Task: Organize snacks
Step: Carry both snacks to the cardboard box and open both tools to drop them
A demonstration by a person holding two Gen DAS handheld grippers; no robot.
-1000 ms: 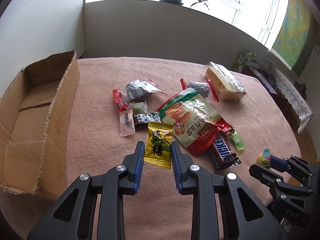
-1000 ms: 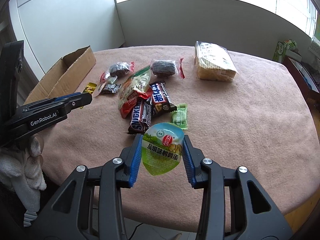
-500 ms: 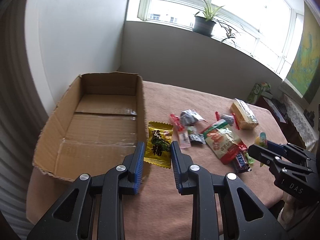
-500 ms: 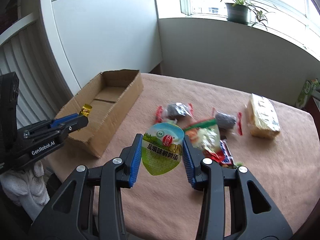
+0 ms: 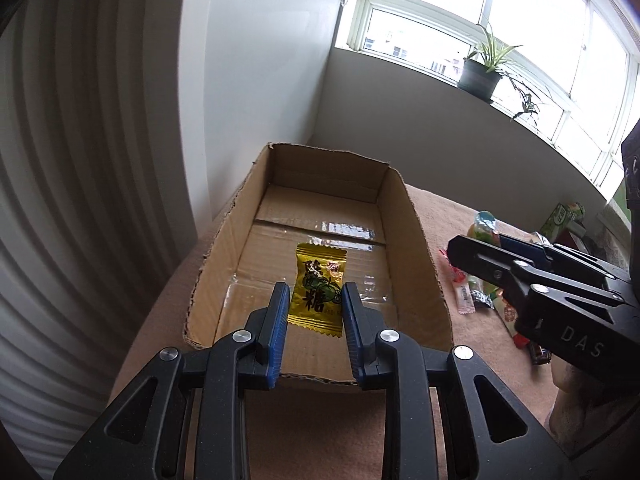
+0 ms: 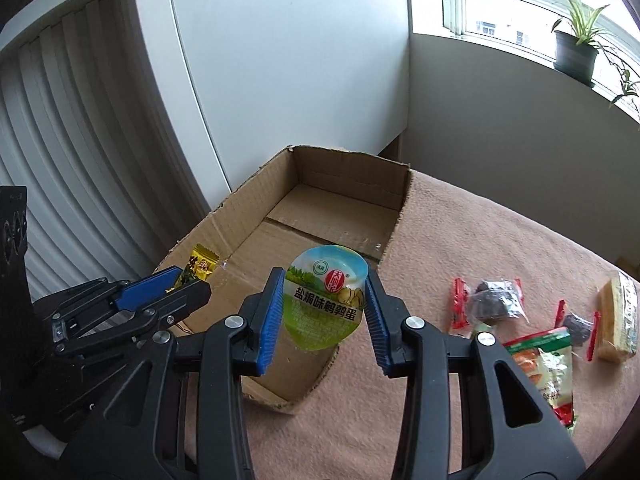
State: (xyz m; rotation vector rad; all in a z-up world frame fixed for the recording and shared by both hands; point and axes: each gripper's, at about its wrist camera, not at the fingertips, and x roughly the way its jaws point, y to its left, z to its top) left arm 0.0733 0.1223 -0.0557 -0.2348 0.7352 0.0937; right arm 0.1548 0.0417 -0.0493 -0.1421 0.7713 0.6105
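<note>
My left gripper is shut on a yellow candy packet and holds it above the open cardboard box. It also shows in the right wrist view with the candy over the box's left wall. My right gripper is shut on a green egg snack cup, over the box's near right corner. In the left wrist view the right gripper hangs just right of the box. The box looks empty inside.
Several snacks lie on the pink tablecloth right of the box: dark wrapped sweets, a red and green bag, a wrapped cake slice. A white wall and blinds stand left of the box.
Both grippers have swung left from the snack pile to the box, each still holding its snack. The left one now hangs over the box's inside.
</note>
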